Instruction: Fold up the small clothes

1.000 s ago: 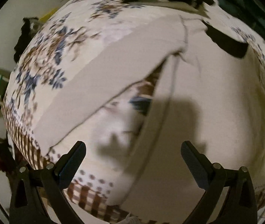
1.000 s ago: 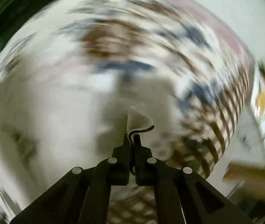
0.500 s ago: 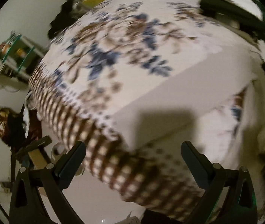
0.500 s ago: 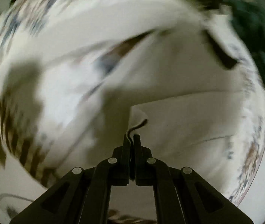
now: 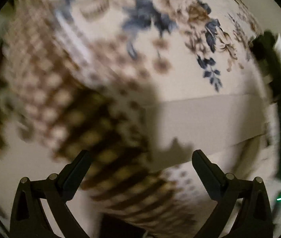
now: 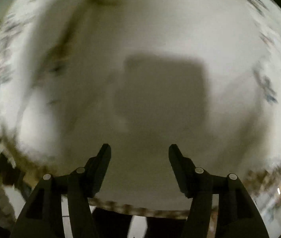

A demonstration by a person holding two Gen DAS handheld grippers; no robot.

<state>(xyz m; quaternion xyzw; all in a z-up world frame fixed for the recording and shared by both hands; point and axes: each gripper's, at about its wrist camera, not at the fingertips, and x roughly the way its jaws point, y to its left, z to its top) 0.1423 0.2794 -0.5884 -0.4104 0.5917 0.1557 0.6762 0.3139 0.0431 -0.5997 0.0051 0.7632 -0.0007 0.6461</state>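
Observation:
A pale beige garment [image 5: 209,119] lies flat on a floral tablecloth [image 5: 180,45]; in the left wrist view only one straight strip of it shows at centre right. My left gripper [image 5: 140,158] is open and empty, over the cloth's brown checked border, with the garment's edge just ahead of it on the right. In the right wrist view the garment [image 6: 150,45] fills most of the blurred frame. My right gripper [image 6: 139,150] is open and empty just above it, and its square shadow falls on the fabric.
The table's checked border [image 5: 110,134] and edge run under the left gripper. Dark green items [image 5: 275,63] sit at the table's far right. The near table edge [image 6: 140,211] shows below the right gripper, with floor beyond.
My right gripper, shut on a garment corner with dark trim before, has opened and let it go. My left gripper has swung left toward the table's border, staying open.

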